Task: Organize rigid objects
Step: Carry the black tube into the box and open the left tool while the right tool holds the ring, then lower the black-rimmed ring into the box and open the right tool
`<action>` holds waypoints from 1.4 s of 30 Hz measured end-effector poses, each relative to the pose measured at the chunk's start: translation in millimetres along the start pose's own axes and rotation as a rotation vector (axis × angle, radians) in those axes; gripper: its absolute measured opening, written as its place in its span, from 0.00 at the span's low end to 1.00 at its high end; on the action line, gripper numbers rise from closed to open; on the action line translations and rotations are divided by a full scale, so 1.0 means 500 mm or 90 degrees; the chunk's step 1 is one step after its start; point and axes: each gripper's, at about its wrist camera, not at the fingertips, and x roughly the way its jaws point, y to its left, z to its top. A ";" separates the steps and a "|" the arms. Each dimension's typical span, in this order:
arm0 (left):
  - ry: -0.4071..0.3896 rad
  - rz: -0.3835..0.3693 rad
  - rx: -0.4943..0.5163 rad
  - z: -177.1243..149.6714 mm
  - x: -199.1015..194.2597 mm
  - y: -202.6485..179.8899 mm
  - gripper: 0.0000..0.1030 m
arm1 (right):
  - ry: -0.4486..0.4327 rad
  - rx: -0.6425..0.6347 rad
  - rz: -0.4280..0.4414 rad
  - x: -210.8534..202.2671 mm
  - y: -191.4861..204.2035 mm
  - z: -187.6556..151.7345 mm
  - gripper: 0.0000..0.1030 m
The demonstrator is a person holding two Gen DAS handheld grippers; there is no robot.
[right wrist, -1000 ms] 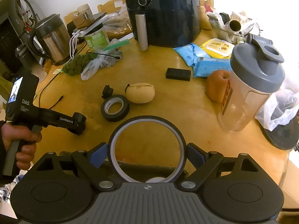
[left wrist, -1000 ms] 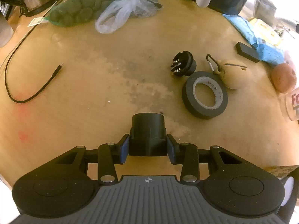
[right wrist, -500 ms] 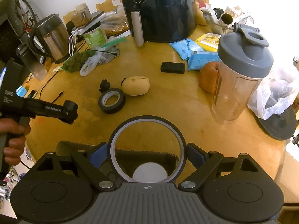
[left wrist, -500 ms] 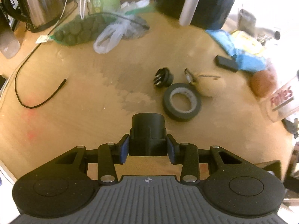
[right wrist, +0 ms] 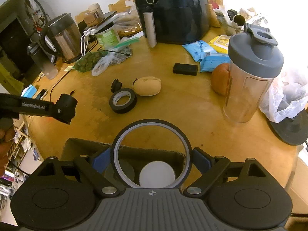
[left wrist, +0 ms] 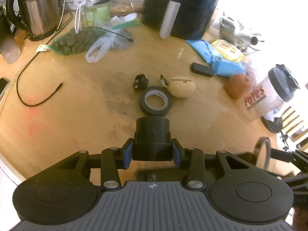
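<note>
A: What are we holding?
B: Our left hand-held gripper point(left wrist: 152, 155) clamps a black plastic fitting point(left wrist: 152, 134) above the worktop point(left wrist: 80, 104); our right hand-held gripper point(right wrist: 152, 161) grips a large ring point(right wrist: 152, 152) over a cardboard box point(right wrist: 80, 146).
A: And the tape roll point(right wrist: 123, 100)?
B: Lying flat mid-worktop.

The left gripper point(right wrist: 66, 108) carries the white word "GenRobot.AI" on its side. Red letters on the shaker bottle point(left wrist: 269, 96) are too blurred to read.

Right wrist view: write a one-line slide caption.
Right hand-held gripper holds a large ring above a cardboard box; tape roll waits on the table.
</note>
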 end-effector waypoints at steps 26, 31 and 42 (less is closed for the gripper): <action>0.002 0.039 -0.029 -0.126 -0.060 -0.031 0.54 | 0.016 -0.031 0.044 -0.031 -0.007 -0.057 0.88; 0.003 0.053 -0.029 -0.151 -0.073 -0.035 0.54 | 0.024 -0.042 0.054 -0.034 -0.001 -0.069 0.88; -0.030 0.072 -0.015 -0.188 -0.102 -0.055 0.54 | 0.018 -0.094 0.075 -0.041 0.033 -0.067 0.88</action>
